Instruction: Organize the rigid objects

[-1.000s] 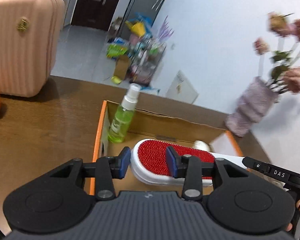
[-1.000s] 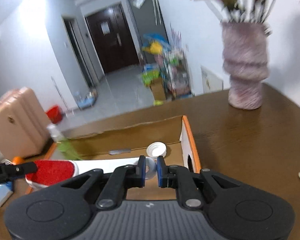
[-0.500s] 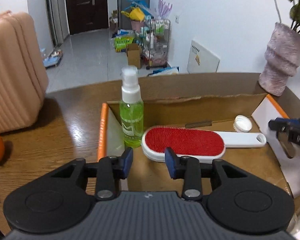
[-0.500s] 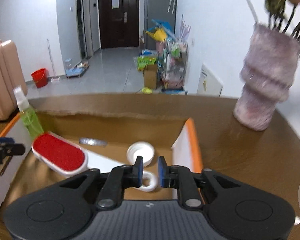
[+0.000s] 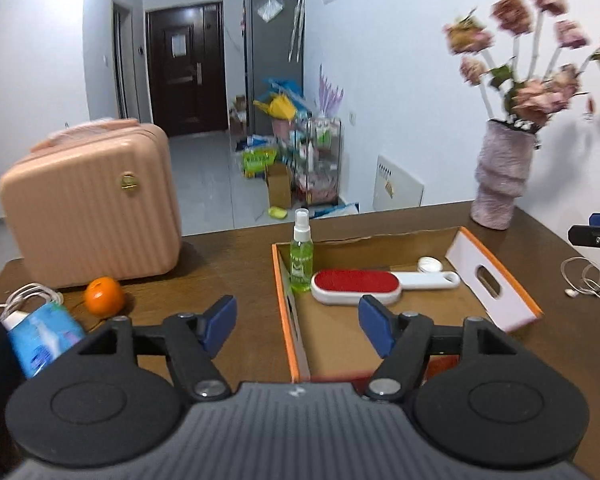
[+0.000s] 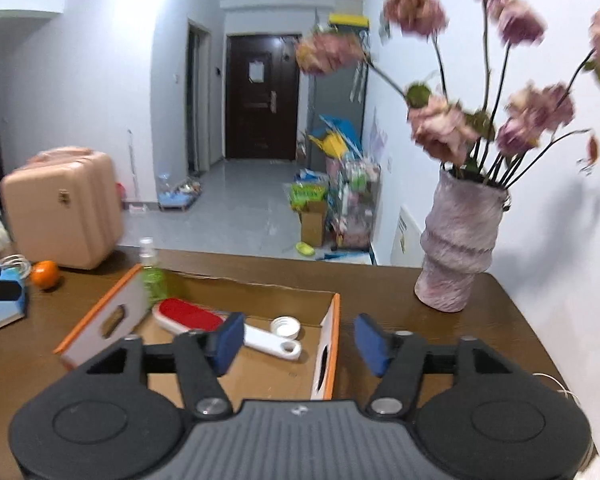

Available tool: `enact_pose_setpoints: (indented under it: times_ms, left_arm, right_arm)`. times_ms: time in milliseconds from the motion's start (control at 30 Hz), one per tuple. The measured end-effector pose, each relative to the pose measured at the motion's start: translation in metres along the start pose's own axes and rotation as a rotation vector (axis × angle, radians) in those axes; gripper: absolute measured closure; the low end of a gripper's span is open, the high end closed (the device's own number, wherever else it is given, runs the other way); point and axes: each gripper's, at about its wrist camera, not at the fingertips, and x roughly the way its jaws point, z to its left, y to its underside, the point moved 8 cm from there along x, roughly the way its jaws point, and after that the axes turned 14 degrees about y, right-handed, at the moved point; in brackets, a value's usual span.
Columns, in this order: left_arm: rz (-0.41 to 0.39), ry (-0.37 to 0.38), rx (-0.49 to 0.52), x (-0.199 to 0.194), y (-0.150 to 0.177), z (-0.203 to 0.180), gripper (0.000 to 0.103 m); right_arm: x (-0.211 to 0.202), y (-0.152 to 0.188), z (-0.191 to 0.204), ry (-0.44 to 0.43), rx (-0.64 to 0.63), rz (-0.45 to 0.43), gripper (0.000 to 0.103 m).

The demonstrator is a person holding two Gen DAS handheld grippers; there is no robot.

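Nearest to me, both tools have changed. My left gripper [image 5: 298, 320] now has its blue pads spread wide and holds nothing; half a second ago the gap was narrow. My right gripper [image 6: 298, 340] was pinched on the brush handle a second ago and nearly closed until half a second ago; it too now stands wide and empty. Both have pulled up and back from the box, so each camera now takes in the whole table.

Next out, the shallow cardboard box with orange-edged flaps [image 5: 286, 320] sits on the dark wooden table [image 5: 228, 264]. Inside it lies the white lint brush with the red oval pad [image 5: 356, 285], flat, handle toward the right flap. The green spray bottle with the white nozzle [image 5: 301, 260] stands upright in the far left corner, just beside the brush head. The small round white cap [image 5: 430, 265] rests near the far wall, by the handle.

I judge the brush placed and released, that step complete.

Further off, outside the box: an orange [image 5: 104, 296], a blue tissue pack [image 5: 44, 336] and a white cable [image 5: 588, 280]. Which of these is due next I cannot tell; the left edge is blurred. Beyond stand a pink ribbed suitcase [image 5: 88, 200] and a mauve textured vase of dried flowers [image 5: 500, 180].
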Motion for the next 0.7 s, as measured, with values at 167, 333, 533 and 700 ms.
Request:
enact_pose_setpoints:
  times_ms: [167,333,533,700]
  left_arm:
    - [-0.077,-0.004,-0.004,-0.069,0.048,-0.022,0.026]
    - [-0.158,-0.009,0.027,-0.127,0.106,-0.051,0.020]
    - [-0.266,-0.045,0.024,-0.187,0.176,-0.084,0.011]
    - [-0.324,-0.067,0.025,-0.214,0.228,-0.102,0.006]
  right_arm:
    - [-0.076,0.042,0.006,-0.020,-0.008,-0.094,0.031]
    - [-0.147,0.096,0.012,0.084,0.030,-0.229,0.021]
    - [-0.213,0.175,0.037,0.034,0.082,-0.294,0.018]
    - [-0.237,0.227,0.055,-0.019,0.120,-0.252,0.017]
